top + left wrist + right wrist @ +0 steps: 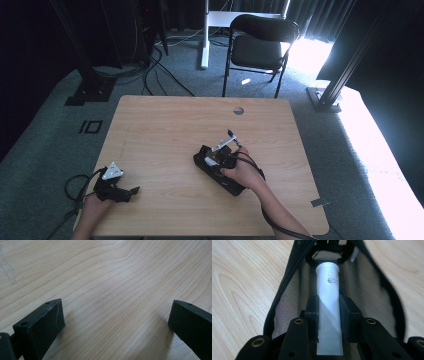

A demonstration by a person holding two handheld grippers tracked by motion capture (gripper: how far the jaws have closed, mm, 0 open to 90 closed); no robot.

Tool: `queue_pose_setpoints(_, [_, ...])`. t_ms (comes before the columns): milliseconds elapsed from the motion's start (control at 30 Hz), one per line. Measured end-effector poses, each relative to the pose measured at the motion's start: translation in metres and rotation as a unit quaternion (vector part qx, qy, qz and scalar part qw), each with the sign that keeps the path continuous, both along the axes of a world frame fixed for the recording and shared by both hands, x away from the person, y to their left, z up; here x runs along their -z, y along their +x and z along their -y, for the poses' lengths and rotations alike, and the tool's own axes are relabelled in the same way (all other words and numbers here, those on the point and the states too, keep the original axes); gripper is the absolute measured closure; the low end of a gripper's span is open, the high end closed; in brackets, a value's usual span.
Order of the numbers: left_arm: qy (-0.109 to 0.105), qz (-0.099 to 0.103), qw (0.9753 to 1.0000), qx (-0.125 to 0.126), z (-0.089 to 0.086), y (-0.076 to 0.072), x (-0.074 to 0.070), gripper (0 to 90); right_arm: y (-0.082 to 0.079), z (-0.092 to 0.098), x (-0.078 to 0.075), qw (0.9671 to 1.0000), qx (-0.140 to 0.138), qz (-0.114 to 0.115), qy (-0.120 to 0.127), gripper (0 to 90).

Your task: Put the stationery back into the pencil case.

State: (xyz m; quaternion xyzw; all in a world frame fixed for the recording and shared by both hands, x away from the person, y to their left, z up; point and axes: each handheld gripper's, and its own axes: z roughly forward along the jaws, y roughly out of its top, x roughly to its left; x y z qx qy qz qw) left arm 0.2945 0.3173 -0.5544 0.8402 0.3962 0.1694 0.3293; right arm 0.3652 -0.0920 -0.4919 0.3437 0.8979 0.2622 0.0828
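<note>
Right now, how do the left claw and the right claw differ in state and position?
The left claw is wide open with bare wood between its jaws; the right claw is shut on a white tube. The left claw sits at the near left edge of the table; the right claw works near the middle, over a black mesh pouch. Both are black, hand-held, and low over the table.

The left gripper [117, 322] is hanging low over the pale, wood-grain tabletop [112, 277], its two black block-shaped jaws standing wide apart with bare wood between them. Faint shadows are lying beside each jaw.
</note>
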Motion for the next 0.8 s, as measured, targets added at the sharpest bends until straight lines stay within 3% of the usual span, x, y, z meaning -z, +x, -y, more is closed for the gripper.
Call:
queue_pose_setpoints(333, [0.0, 0.0, 1.0, 0.0, 0.0, 0.0, 0.0, 0.7, 0.004, -0.005, 0.01, 0.9996, -0.005, -0.01, -0.027, 70.2])
queue_pose_setpoints(600, [0.0, 0.0, 1.0, 0.0, 0.0, 0.0, 0.0, 0.7, 0.004, -0.006, 0.008, 0.9996, -0.007, -0.021, -0.015, 68.5])
queue_pose_setpoints(800, [0.0, 0.0, 1.0, 0.0, 0.0, 0.0, 0.0, 0.7, 0.002, 0.001, -0.004, 0.9999, -0.006, -0.011, 0.006, 66.8])
